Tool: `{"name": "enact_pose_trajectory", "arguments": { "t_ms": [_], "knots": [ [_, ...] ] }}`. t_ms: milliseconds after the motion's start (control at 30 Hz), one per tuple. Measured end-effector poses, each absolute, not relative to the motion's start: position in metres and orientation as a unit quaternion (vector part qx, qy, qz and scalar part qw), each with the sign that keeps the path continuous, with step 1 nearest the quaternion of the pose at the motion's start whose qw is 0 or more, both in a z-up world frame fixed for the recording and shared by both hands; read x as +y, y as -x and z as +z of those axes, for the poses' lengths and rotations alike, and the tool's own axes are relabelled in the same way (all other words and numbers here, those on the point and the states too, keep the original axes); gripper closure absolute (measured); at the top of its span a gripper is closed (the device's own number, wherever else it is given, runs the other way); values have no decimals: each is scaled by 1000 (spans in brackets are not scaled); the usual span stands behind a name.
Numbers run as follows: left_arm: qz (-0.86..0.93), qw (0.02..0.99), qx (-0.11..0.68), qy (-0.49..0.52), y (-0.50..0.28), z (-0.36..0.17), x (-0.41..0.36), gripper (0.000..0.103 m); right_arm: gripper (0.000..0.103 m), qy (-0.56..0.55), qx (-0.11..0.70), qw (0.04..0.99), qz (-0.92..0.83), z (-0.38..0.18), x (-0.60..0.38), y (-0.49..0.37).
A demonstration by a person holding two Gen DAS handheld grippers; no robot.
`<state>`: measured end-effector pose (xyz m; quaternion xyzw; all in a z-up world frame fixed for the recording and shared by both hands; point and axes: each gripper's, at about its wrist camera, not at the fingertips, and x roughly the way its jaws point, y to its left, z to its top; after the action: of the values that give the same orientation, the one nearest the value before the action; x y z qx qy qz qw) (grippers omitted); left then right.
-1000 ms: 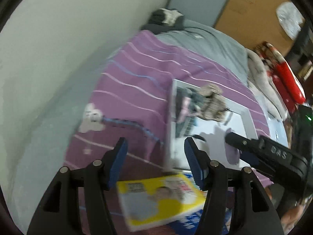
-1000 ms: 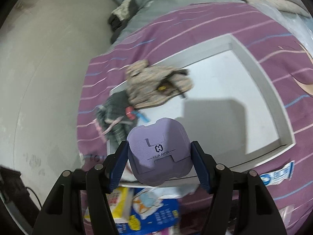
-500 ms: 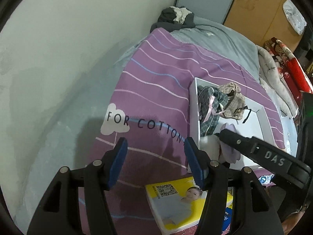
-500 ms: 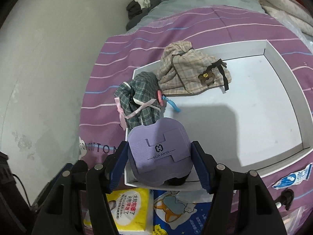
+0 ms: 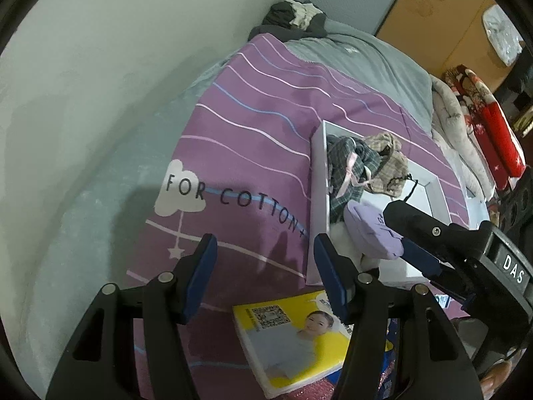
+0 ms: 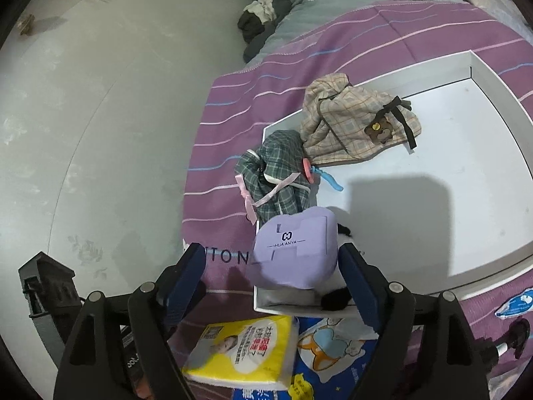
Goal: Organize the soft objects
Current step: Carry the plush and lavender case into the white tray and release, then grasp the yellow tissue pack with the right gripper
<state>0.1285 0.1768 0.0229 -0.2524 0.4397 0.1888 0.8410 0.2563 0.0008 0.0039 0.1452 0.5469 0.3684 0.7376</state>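
Observation:
A lilac pouch [image 6: 293, 250] marked HUA ANYA lies tilted in the near left corner of the white tray [image 6: 433, 200], on top of a white and black plush thing [image 6: 336, 296]. My right gripper [image 6: 271, 253] straddles the pouch. Its jaws are opening and the left pad stands clear of the pouch. A green plaid pouch [image 6: 279, 166] with pink ribbon and a beige plaid pouch [image 6: 353, 123] lie at the tray's far left. My left gripper [image 5: 265, 246] hangs open and holds nothing, over the purple bedspread [image 5: 253, 140] left of the tray rim [image 5: 318, 183].
A yellow package [image 6: 243, 350] and a blue cartoon packet [image 6: 333, 343] lie before the tray. A grey wall [image 5: 83, 100] runs along the bed's left side. Dark clothes [image 5: 293, 20] sit at the far end, and folded quilts [image 5: 466, 133] are piled at the right.
The right jaws have spread and the lilac pouch has dropped from between the pads into the tray's corner, leaning left. The left gripper stays open.

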Motion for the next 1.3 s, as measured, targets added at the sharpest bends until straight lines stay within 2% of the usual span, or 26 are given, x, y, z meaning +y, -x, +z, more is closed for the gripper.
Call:
{"name": "enact_pose_trajectory", "arguments": {
  "t_ms": [500,600,733,1000,1067,1133,1300],
  "knots": [
    [186,837,447,256,-121,30,179,41,21,-121,560,738,358,19,-18,-243],
    [194,833,450,258,-116,32,180,41,23,-110,572,734,351,20,-18,-238],
    [203,823,465,257,-110,33,183,41,32,-100,581,722,363,23,-15,-228],
    [186,800,500,275,-92,29,190,41,33,-70,622,693,358,4,3,-218],
    [191,794,511,268,-87,28,189,45,33,-70,634,684,356,-4,5,-218],
    [207,788,529,239,-84,27,185,58,37,-70,643,674,357,-11,8,-217],
    [217,768,576,176,-90,12,172,64,46,-62,652,667,356,-21,15,-215]
  ]
}}
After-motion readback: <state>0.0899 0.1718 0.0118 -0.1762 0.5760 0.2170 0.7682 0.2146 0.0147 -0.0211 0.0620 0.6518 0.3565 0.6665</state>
